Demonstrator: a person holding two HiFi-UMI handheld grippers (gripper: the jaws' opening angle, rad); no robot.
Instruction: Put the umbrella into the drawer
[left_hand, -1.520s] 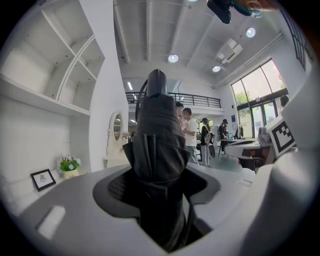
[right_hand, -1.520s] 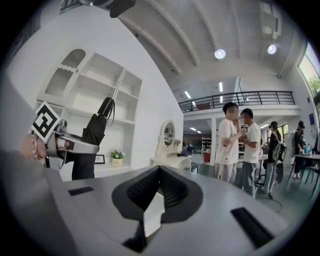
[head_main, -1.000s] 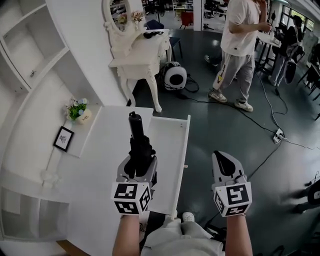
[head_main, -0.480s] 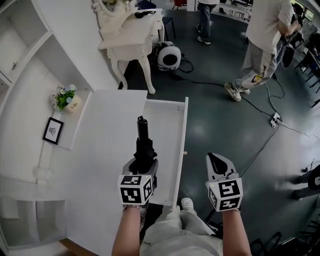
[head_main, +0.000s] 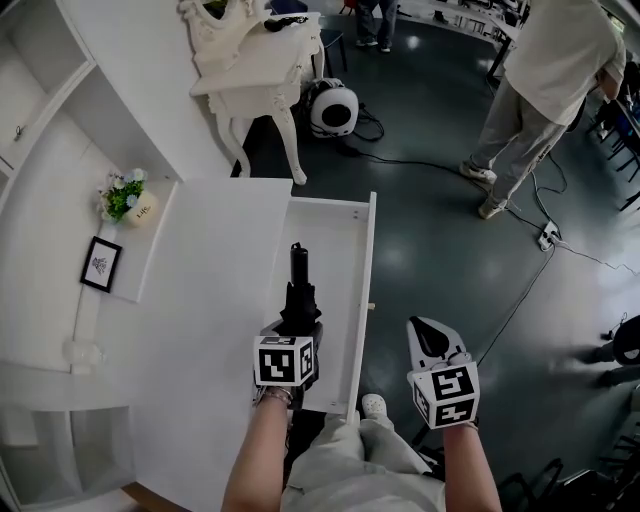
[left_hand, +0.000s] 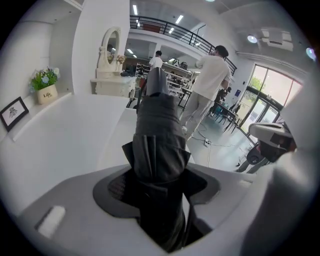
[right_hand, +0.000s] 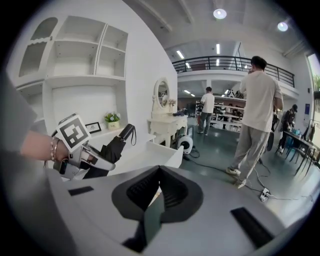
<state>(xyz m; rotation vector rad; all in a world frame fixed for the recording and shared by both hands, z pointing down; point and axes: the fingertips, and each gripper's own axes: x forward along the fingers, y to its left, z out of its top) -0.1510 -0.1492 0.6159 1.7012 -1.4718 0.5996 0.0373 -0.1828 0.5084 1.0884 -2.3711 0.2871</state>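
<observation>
Umbrella (head_main: 298, 290) lowered, pointing away along drawer (head_main: 338, 235).

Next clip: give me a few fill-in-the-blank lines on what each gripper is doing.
1. The left gripper is shut on a folded black ____.
2. It holds this over the open white ____.
3. The right gripper holds ____.

Missing words: umbrella; drawer; nothing.

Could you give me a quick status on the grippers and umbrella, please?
Left gripper shut on umbrella, over the open drawer, not yet in. Right gripper shut, empty. Nothing in the way.
</observation>
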